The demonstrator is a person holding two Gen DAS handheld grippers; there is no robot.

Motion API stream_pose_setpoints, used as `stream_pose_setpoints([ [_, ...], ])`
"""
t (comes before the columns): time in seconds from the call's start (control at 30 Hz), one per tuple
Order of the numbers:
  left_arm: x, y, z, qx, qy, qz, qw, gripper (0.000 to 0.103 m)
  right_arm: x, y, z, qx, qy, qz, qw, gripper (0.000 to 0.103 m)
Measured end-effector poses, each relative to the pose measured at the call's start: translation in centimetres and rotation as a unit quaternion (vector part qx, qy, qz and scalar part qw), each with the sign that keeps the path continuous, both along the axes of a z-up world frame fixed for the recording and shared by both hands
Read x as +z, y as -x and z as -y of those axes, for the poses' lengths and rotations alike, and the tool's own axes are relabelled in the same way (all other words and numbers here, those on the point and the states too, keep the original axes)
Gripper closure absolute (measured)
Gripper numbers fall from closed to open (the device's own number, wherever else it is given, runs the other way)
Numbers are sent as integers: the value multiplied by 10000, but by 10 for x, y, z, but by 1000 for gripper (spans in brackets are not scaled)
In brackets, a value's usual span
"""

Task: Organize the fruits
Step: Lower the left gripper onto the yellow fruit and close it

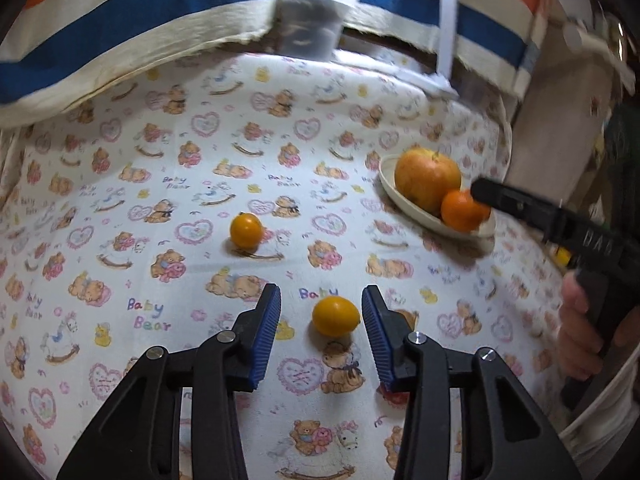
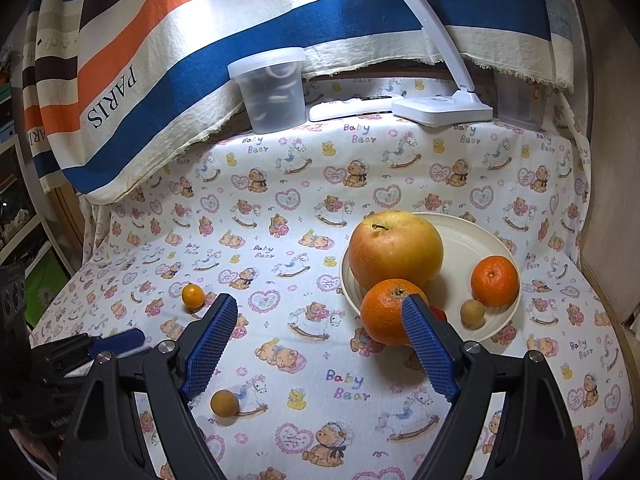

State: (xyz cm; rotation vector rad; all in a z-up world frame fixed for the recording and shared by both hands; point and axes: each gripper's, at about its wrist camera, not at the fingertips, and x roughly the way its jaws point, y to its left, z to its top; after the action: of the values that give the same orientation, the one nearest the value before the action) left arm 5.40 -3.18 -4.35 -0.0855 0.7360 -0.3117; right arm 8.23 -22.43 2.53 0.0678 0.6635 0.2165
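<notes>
My left gripper (image 1: 321, 300) is open, low over the cloth, with a small yellow-orange kumquat (image 1: 335, 315) lying between its blue pads, not gripped. A second kumquat (image 1: 247, 231) lies farther out on the cloth; it also shows in the right wrist view (image 2: 193, 295). A cream plate (image 2: 476, 236) holds a big apple (image 2: 395, 249), two oranges (image 2: 390, 312) (image 2: 494, 275), a small brown fruit (image 2: 472, 311) and a bit of something red (image 2: 439, 313). My right gripper (image 2: 320, 304) is open and empty, just left of the plate. A small brown fruit (image 2: 224, 403) lies near its left finger.
The table wears a bear-print cloth (image 2: 304, 208). At the back stand a lidded plastic tub (image 2: 271, 88), a white desk lamp (image 2: 440, 110), a remote (image 2: 348, 109) and another clear container (image 2: 520, 100), under a hanging striped towel (image 2: 200, 40). The left gripper (image 2: 116, 340) shows at the left.
</notes>
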Motion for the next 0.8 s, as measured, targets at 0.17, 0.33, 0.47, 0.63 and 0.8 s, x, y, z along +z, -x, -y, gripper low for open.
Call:
stream_pose_setpoints([
  [0.17,-11,-11,9,18,-160,-203,9997,62,0,2,-2,40,15,-16,10000,17],
  [0.33,-17,-12,15,24,-368,-164,9992,60,2,5,-7,102,51,-5,9999,17],
  [0.47,-17,-11,22,-35,-520,-100,9986,62,2,7,-8,108,24,-17,9999,17],
  [0.63,-16,-9,25,-183,-493,-60,9986,77,0,5,-7,125,-26,-98,9999,17],
  [0.8,-16,-8,29,-247,-583,-30,9980,77,-2,4,-8,153,-46,-183,9997,17],
])
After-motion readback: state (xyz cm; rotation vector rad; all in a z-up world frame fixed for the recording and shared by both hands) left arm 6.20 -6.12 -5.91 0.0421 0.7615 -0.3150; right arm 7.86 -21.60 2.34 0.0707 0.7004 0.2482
